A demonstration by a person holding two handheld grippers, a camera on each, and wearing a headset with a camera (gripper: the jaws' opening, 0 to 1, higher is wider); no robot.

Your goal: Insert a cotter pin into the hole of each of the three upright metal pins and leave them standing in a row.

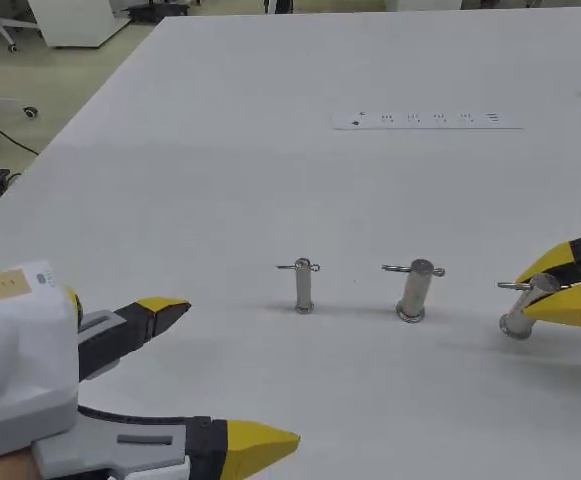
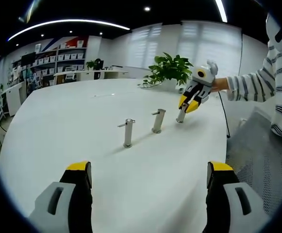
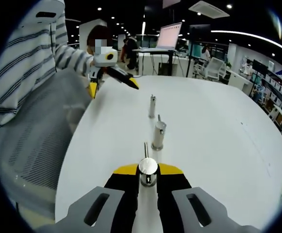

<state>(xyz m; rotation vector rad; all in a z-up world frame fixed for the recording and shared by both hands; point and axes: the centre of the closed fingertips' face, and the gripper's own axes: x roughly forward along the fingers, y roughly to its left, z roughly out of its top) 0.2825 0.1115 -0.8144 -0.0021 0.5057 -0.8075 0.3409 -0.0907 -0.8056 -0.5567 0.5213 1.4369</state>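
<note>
Three metal pins (image 1: 304,292) (image 1: 413,297) (image 1: 516,324) — three cotter pins (image 1: 298,266) (image 1: 402,268) (image 1: 511,286)

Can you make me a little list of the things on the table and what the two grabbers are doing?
table: white table
left metal pin: upright, first cotter pin through its top
middle metal pin: upright, second cotter pin through its top
right metal pin: between the jaws, third cotter pin at its top
right gripper: shut on the right metal pin
left gripper: open, apart from the pins
</note>
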